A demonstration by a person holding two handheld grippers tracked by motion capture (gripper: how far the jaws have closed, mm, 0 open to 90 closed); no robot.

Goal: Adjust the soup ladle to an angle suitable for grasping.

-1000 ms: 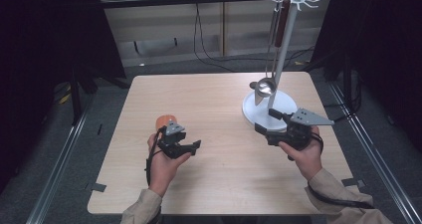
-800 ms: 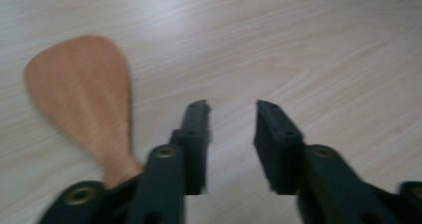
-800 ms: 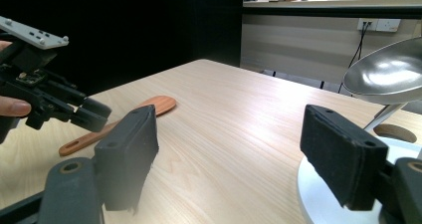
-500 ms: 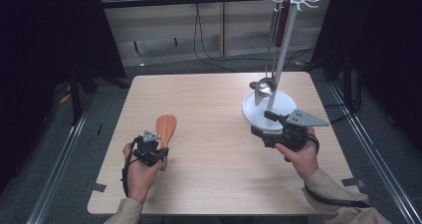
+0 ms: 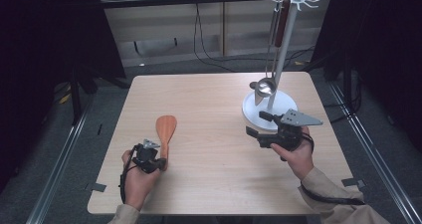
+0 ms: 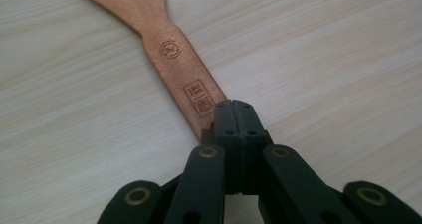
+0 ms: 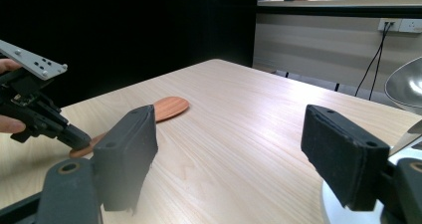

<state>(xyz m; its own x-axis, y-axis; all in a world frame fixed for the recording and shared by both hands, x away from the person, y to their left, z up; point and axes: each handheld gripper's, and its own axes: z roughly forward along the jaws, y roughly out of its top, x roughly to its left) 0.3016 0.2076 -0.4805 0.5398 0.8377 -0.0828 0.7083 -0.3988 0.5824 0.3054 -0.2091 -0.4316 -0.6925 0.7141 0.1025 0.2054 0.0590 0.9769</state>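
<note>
On the table, left hand-held gripper clamps the spatula handle's end; lift level toward the rack, where the right hand-held gripper waits with jaws apart.

Spatula left of rack

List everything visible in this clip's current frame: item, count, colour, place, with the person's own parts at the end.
Table: one, light wood, centre of the high view.
Spatula: one, reddish-brown wood, flat on the table's left half, handle end in the left claw.
Utensil stand: one, white, round base on the table's right rear.
Ladle: one, silver, hanging on the stand.
Left claw: one, black, shut on the spatula handle.
Right claw: one, black, open, low over the table beside the stand's base.
Hands: two, at the near edge.
</note>
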